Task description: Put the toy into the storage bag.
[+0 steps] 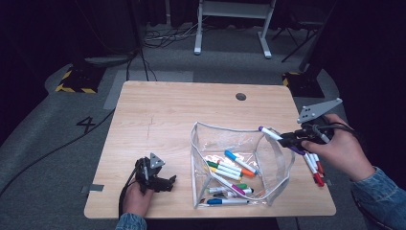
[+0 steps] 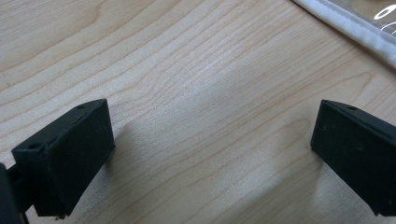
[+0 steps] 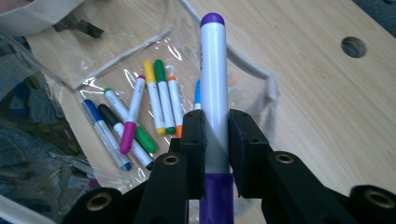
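Right claw [image 1: 293, 139] clamped on purple marker [image 1: 280, 139], held above rim of clear pouch [image 1: 275, 165]; left claw [image 1: 160, 182] open, resting on counter [image 1: 163, 115]; likely risk: marker striking pouch rim, landing beside remaining markers [image 1: 316, 167].

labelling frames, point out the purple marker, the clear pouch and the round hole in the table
purple marker [image 3: 214, 93], right gripper view, on its white barrel above the fingers
clear pouch [image 1: 193, 158], high view, on its white left edge
round hole [image 1: 241, 96], high view, on its dark middle
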Motion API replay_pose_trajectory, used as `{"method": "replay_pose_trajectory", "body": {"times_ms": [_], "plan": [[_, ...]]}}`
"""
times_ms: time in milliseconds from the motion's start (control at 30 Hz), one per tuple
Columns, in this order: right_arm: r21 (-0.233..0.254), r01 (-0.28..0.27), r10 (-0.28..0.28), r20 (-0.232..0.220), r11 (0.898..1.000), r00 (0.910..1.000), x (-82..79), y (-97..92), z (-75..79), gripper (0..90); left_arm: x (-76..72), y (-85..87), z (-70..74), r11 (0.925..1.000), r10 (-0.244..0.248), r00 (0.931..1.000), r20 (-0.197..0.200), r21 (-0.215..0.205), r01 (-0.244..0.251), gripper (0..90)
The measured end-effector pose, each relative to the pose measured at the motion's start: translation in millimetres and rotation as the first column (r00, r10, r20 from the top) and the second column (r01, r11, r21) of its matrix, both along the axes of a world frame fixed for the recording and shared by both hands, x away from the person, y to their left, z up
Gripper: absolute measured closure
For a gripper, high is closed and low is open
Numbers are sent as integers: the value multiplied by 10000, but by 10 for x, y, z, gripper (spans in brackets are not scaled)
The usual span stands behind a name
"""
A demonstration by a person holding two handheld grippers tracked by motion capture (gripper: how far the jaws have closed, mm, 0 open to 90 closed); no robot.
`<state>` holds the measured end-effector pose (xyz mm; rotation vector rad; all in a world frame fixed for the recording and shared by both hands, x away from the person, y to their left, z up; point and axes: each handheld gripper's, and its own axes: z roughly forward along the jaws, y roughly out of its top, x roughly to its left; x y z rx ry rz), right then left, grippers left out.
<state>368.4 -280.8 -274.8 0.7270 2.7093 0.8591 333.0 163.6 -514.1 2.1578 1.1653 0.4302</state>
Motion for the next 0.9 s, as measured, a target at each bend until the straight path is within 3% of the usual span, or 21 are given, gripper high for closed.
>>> {"method": "replay_pose_trajectory", "body": {"times_ms": [133,333,467,633,767,833,867,900], "plan": [[-188,-677,673,-220,9975,9975,-13,193,-37,771,3,-2,-1,10000,-5,10000,-13,-25,5,0],[-665,-1818,1791,-444,9811,9828,-47,455,-88,771,7,-6,0,10000,-10,10000,-33,-27,10,0],[-1005,-2411,2342,-756,9653,9692,-76,601,-152,771,8,-8,-1,10000,-5,10000,-40,-49,5,0],[-1576,-2829,2655,-1229,9461,9563,-85,761,-258,771,9,-8,-1,10000,-8,10000,-39,-47,8,0],[-2115,-3117,2856,-1452,9263,9473,-95,883,-347,771,10,-9,-1,10000,-7,10000,-39,-50,7,0],[-2196,-3160,2886,-1481,9230,9459,-103,910,-358,771,11,-9,-1,10000,-7,10000,-38,-49,6,0],[-2438,-3343,3042,-1534,9104,9402,-130,988,-386,771,11,-9,-1,10000,-7,10000,-40,-47,6,0],[-2550,-3430,3117,-1558,9041,9373,-141,1013,-395,771,11,-9,-1,10000,-7,10000,-40,-48,7,0]]}}
